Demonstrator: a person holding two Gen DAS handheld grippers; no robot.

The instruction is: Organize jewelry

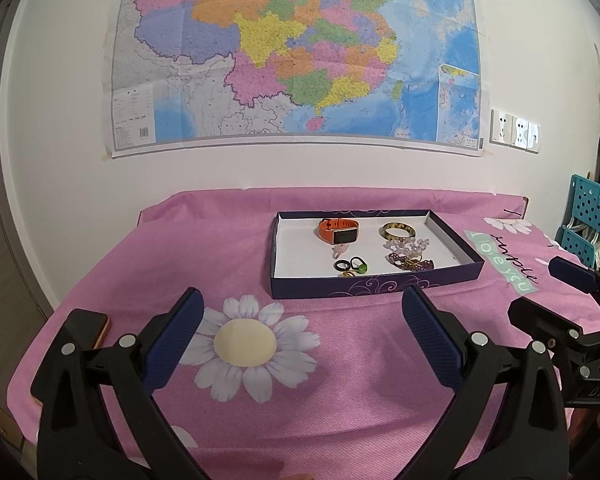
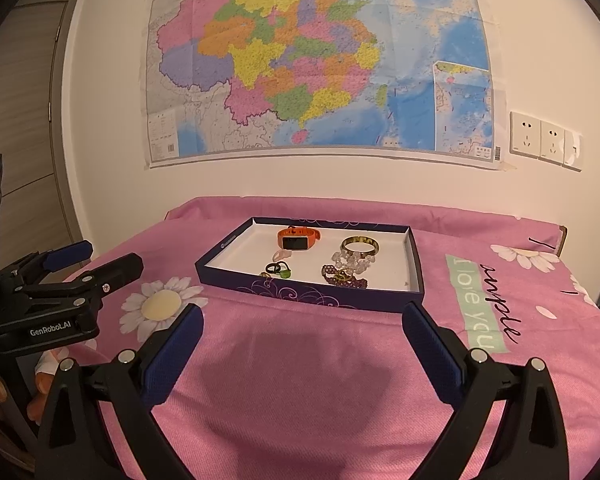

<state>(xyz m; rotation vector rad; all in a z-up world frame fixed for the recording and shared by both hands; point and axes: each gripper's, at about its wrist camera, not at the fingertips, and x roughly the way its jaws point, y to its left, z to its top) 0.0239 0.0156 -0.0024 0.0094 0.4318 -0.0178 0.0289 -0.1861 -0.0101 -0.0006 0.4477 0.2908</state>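
A dark blue box [image 1: 374, 285] [image 2: 312, 293] with a white floor lies on the pink cloth. Inside it are an orange smartwatch [image 1: 339, 231] [image 2: 298, 239], a patterned bangle [image 1: 398, 231] [image 2: 360, 245], a clear bead bracelet [image 1: 407, 246] [image 2: 351, 259], a purple bead bracelet [image 1: 410, 262] [image 2: 344, 276], black and green rings [image 1: 351, 265] [image 2: 279, 269] and a small pink piece [image 1: 337, 251] [image 2: 282, 255]. My left gripper [image 1: 303, 312] hangs open over the cloth in front of the box, nothing between its fingers. My right gripper [image 2: 302, 326] is open too, empty, just short of the box's near wall.
The pink flowered cloth [image 1: 340, 360] covers the table against a white wall with a map [image 1: 296, 52]. A phone [image 1: 100, 330] lies at the table's left edge. A teal perforated basket [image 1: 588, 220] stands at the right. A hand [image 2: 40, 384] shows under the left gripper.
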